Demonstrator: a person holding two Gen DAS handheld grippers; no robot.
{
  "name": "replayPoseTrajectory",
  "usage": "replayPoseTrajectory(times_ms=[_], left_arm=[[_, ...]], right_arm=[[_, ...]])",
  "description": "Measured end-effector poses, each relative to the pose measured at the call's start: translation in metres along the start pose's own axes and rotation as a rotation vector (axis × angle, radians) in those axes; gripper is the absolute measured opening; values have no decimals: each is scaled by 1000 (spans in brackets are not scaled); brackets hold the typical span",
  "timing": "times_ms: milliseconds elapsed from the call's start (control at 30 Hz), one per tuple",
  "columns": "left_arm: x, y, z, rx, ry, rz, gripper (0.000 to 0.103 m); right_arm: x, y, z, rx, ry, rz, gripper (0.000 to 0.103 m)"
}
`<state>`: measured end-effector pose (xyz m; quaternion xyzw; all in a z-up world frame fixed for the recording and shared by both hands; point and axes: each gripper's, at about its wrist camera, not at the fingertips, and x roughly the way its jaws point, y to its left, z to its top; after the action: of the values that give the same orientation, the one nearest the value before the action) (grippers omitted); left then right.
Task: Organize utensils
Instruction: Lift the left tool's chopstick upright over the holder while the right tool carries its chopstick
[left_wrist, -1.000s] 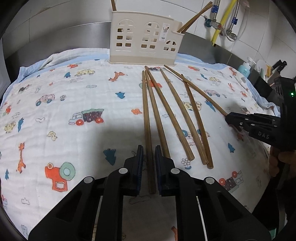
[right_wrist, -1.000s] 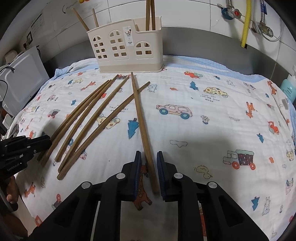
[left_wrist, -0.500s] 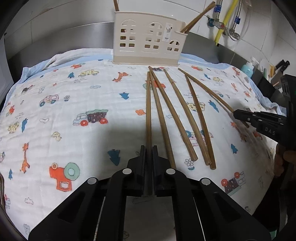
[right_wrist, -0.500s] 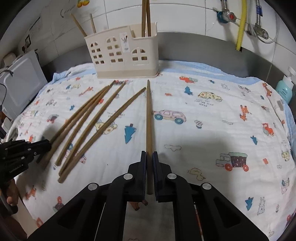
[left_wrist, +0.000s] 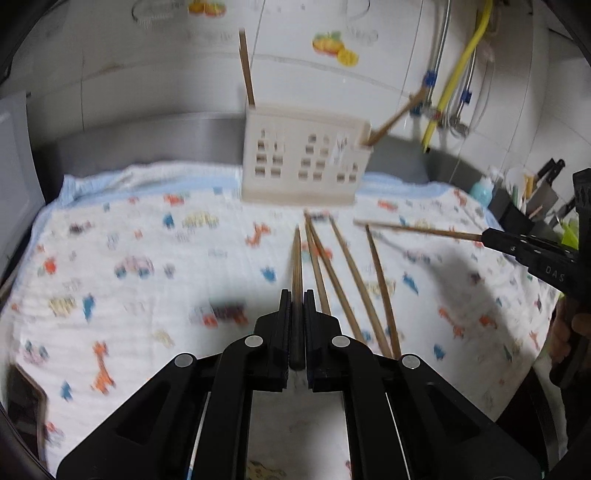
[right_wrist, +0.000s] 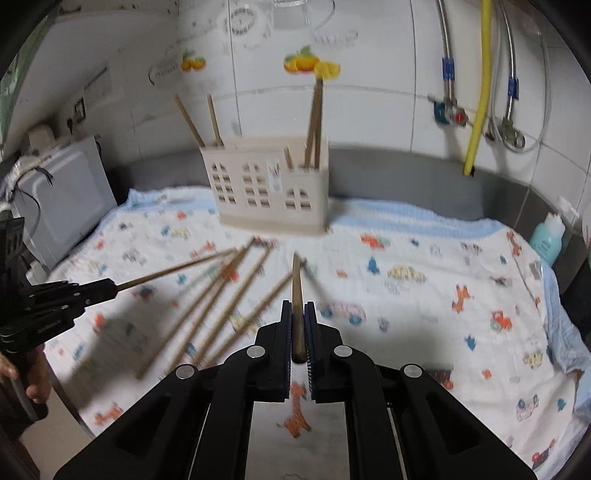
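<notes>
Between the fingers of my left gripper (left_wrist: 296, 325) sits one wooden chopstick (left_wrist: 296, 266), clamped near its thick end, its tip aimed toward the cream utensil holder (left_wrist: 304, 157) at the back of the table. My right gripper (right_wrist: 298, 332) is pinched the same way on a second chopstick (right_wrist: 296, 295), which also points toward the holder (right_wrist: 271, 184). Both held sticks are clear of the cloth (left_wrist: 147, 258), a white one printed with small cars and animals that covers the table. From the left wrist view, my right gripper (left_wrist: 491, 236) shows at the right edge with its stick jutting out level above the cloth. Four loose chopsticks (left_wrist: 354, 280) lie fanned on the cloth just right of my left fingers, their far ends near the holder's base. Several chopsticks (right_wrist: 314, 122) already stand inside the holder, leaning at different angles. A yellow hose (right_wrist: 478, 92) hangs on the tiled wall behind, and a teal bottle (right_wrist: 546, 238) stands at the far right.
</notes>
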<state>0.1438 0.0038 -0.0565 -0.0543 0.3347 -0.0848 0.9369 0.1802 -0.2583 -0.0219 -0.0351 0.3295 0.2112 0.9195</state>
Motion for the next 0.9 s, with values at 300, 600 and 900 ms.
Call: replayPoseTrajectory(times_ms=[300, 600, 900], left_arm=[[-11, 2, 33, 37, -72, -21, 5], [-16, 4, 62, 61, -88, -52, 5], [-21, 4, 111, 83, -140, -48, 5]], right_arm=[[-13, 12, 47, -4, -36, 73, 7], [-22, 15, 102, -36, -57, 92, 7], [-47, 13, 177, -83, -140, 37, 7]])
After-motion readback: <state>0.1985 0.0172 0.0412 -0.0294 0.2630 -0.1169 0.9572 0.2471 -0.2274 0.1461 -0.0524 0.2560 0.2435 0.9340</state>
